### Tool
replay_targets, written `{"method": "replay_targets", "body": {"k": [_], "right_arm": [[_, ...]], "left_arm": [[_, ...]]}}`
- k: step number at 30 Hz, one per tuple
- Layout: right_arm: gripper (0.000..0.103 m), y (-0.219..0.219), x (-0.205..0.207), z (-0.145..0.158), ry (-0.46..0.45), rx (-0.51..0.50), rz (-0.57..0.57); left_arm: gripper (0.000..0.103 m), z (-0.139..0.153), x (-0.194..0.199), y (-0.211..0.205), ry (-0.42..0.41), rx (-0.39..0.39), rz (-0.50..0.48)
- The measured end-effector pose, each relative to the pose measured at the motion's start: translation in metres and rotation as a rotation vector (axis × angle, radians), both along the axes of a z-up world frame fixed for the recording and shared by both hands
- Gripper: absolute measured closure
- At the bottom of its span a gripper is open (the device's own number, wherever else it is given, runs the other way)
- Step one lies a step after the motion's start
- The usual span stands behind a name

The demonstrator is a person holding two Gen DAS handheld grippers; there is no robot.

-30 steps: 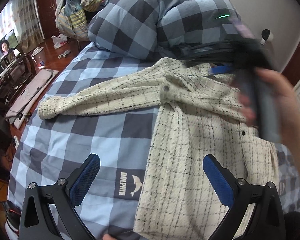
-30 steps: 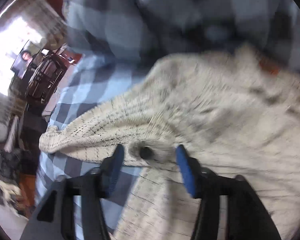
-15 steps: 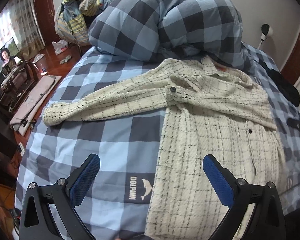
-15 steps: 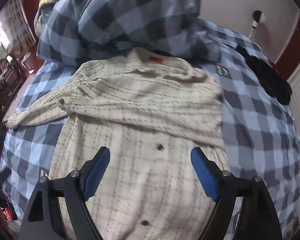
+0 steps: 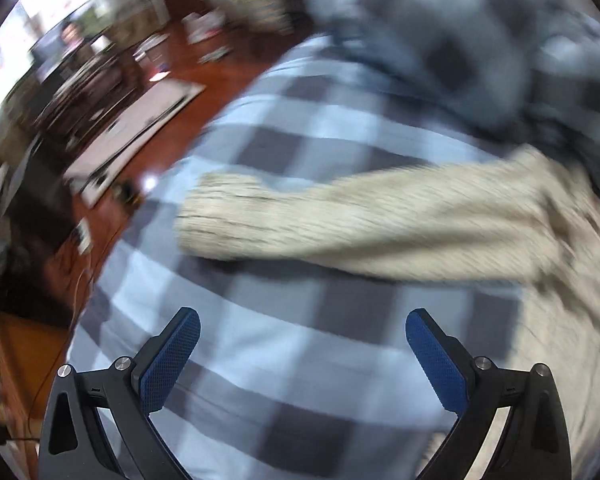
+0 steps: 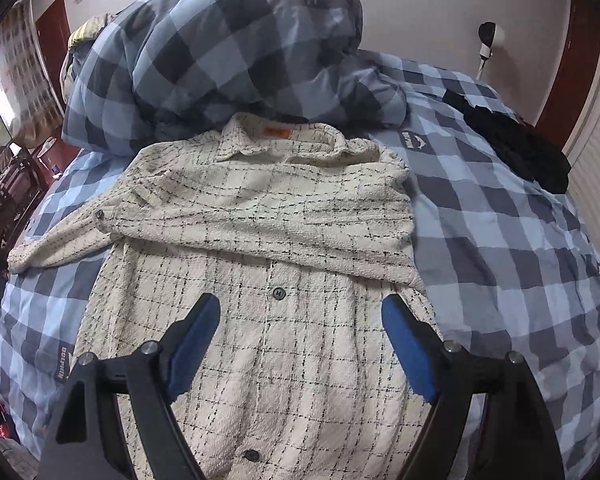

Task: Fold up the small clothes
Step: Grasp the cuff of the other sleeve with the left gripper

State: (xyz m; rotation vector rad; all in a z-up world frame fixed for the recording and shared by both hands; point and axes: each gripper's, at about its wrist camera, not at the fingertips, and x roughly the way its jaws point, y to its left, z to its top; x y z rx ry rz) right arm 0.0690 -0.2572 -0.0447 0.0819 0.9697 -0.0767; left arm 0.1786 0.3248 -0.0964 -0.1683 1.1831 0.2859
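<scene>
On my left the bed ends at a rounded edge, and past it lies red-brown floor crowded with furniture. Between that edge and the shirt there is a strip of bare checked cover. My left gripper hangs over that strip, jaws wide apart with nothing between them; the view is smeared.

One sleeve runs out flat toward the left edge, its cuff short of the drop. The shirt lies face up in the middle of the bed, collar toward the heaped duvet at the far end, hem toward me, so its long axis runs away from me. The other sleeve is folded across the chest.

My right gripper hovers above the shirt's buttoned front, jaws spread wide, gripping nothing. Right of the shirt is a broad run of open cover, with a dark garment near the far right edge.
</scene>
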Motion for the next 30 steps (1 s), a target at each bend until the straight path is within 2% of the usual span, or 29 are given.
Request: {"method": "replay_targets", "body": {"k": [3, 7, 12, 15, 17, 18, 19, 20, 23, 26, 30], "right_arm": [[0.023, -0.004, 0.005, -0.01, 0.043, 0.088, 0.006], [0.023, -0.007, 0.01, -0.024, 0.105, 0.181, 0.008], [0.023, -0.002, 0.011, -0.031, 0.126, 0.154, 0.005], [0.023, 0.001, 0.013, -0.033, 0.134, 0.152, 0.012], [0.023, 0.004, 0.014, -0.035, 0.142, 0.142, 0.016], [0.023, 0.005, 0.015, -0.035, 0.144, 0.135, 0.018], [0.023, 0.005, 0.015, -0.036, 0.147, 0.128, 0.02], [0.023, 0.006, 0.015, -0.036, 0.15, 0.126, 0.021], [0.023, 0.003, 0.015, -0.038, 0.157, 0.158, 0.026], [0.023, -0.002, 0.015, -0.036, 0.154, 0.164, 0.008], [0.023, -0.009, 0.012, -0.029, 0.13, 0.203, -0.01]], "left_arm": [[0.0, -0.011, 0.019, 0.044, 0.01, -0.027, 0.063], [0.0, -0.025, 0.038, 0.079, 0.026, -0.041, 0.09], [0.0, -0.05, 0.052, 0.107, 0.096, -0.043, 0.138], [0.0, -0.061, 0.059, 0.113, 0.104, -0.104, 0.129], [0.002, -0.071, 0.063, 0.115, 0.103, -0.217, 0.122], [0.005, -0.073, 0.064, 0.114, 0.108, -0.257, 0.117], [0.027, -0.078, 0.066, 0.112, 0.111, -0.325, 0.105], [0.057, -0.079, 0.067, 0.11, 0.113, -0.342, 0.104], [0.082, -0.075, 0.07, 0.102, 0.112, -0.344, 0.089], [0.091, -0.062, 0.072, 0.084, 0.12, -0.314, 0.022], [0.094, -0.031, 0.074, 0.063, 0.105, -0.236, -0.01]]}}
